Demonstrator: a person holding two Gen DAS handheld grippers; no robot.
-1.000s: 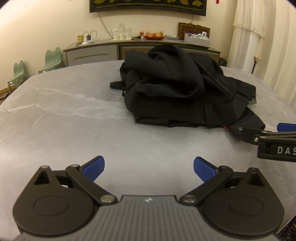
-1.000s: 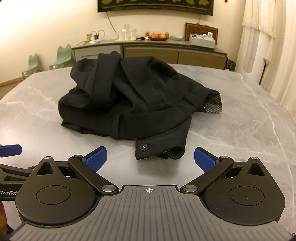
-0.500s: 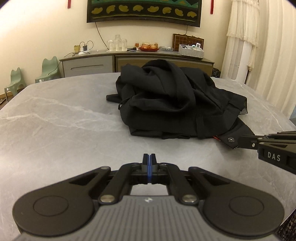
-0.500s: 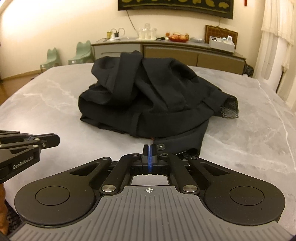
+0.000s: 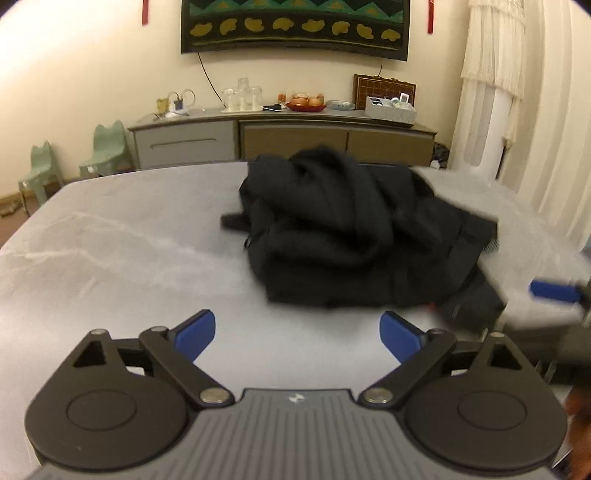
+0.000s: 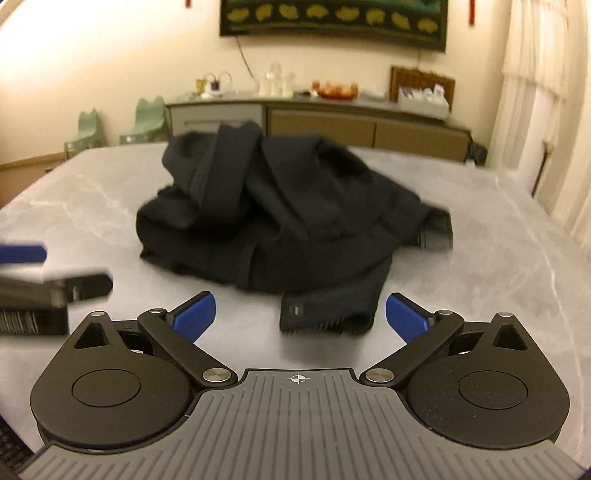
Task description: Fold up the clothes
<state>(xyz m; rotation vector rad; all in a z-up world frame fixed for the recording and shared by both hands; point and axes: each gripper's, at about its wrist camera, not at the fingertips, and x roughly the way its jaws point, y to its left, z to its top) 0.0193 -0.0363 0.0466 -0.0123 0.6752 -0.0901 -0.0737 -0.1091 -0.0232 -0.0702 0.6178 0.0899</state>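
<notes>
crumpled black woven garment [image 5: 347, 236] heaped on smooth grey marbled table [image 5: 110, 258]

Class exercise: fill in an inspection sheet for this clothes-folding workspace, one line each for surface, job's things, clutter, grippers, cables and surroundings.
Surface: grey marble table, bare around the heap.
Job's things: one black garment, crumpled and unfolded; a flap with a snap button lies nearest the right hand-held gripper.
Clutter: nothing seen on the table.
Grippers: left hand-held gripper and right hand-held gripper both opening, nothing between the jaws, neither touching the garment.
Cables: two hang from the wall hanging; one drops toward the sideboard.
Surroundings: sideboard with glassware, fruit dish and tray; two green chairs; curtains.
</notes>
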